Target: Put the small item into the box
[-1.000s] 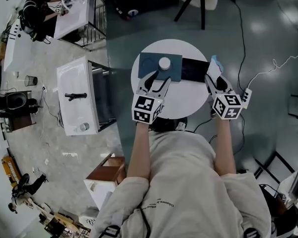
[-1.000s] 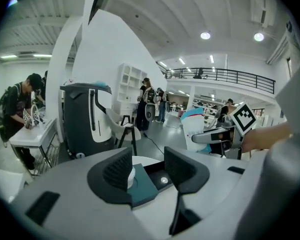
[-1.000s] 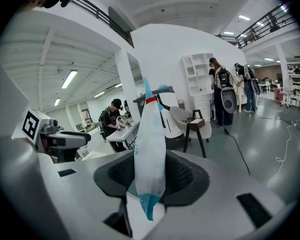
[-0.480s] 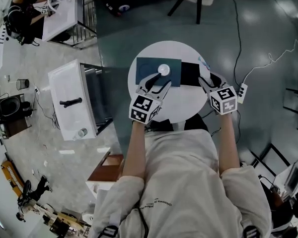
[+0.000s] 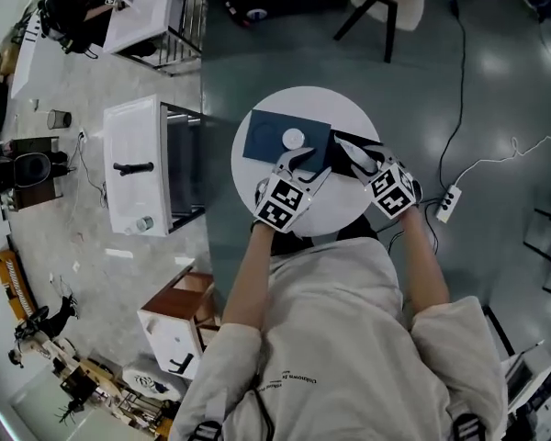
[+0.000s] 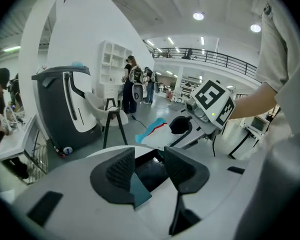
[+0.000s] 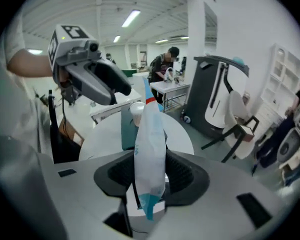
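Now the right gripper (image 5: 354, 154), clenched on the small packet (image 7: 150, 154), hangs over the black box (image 6: 152, 171) instead of the table's (image 5: 246, 171) 3 o'clock edge. The left gripper (image 5: 303, 161) is released. The drop appears due.

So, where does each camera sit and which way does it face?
Head view: on the head, facing steeply down at the table; shirt, left gripper, right gripper.
Left gripper view: along its open jaws, over the table; right gripper.
Right gripper view: along jaws holding a packet; left gripper.
All three share the table.

Left gripper (image 5: 305, 163) and right gripper (image 5: 354, 152) over the round white table (image 5: 349, 113)
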